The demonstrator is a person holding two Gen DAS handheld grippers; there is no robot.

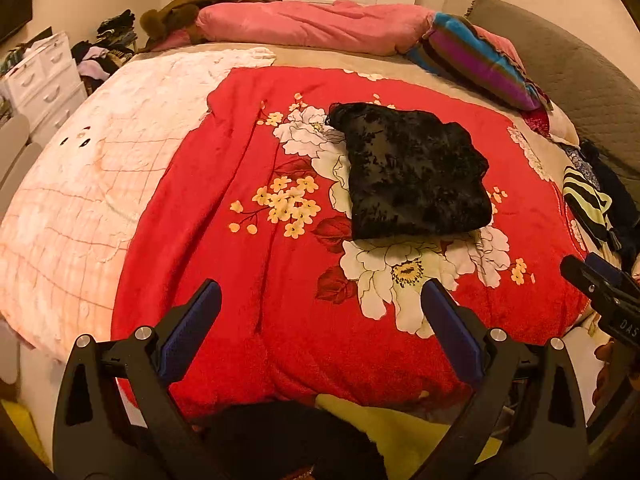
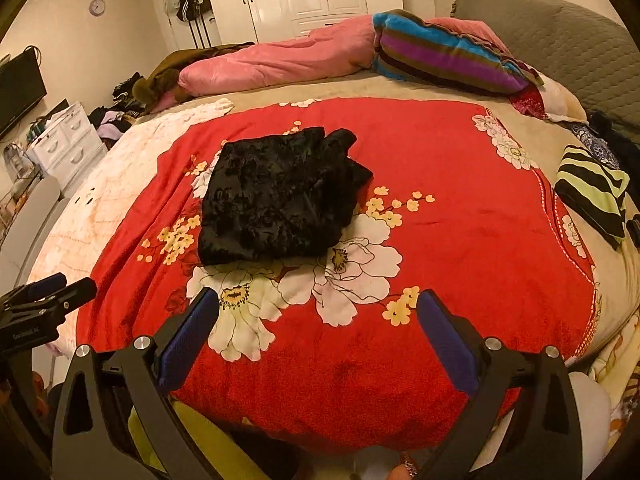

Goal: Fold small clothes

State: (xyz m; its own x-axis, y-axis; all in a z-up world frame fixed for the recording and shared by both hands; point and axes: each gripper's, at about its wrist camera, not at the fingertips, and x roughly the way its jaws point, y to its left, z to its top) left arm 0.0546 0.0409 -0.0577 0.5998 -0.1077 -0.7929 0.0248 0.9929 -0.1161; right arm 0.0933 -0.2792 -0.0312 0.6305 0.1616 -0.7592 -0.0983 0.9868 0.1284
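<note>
In the middle of the red floral blanket [image 1: 224,184] lies the black garment [image 2: 276,196], already folded into a thick, loose bundle. Our left gripper [image 1: 320,324] and right gripper [image 2: 318,330] hover near it, both spread wide and empty. We judge a one-sided grab could spill its layers, or snag the blanket underneath.

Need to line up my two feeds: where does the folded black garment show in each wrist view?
Left wrist: folded black garment lies right of centre, ahead of the open left gripper.
Right wrist: it lies left of centre.
Shared landmark: the large white flower printed at its near edge.
</note>
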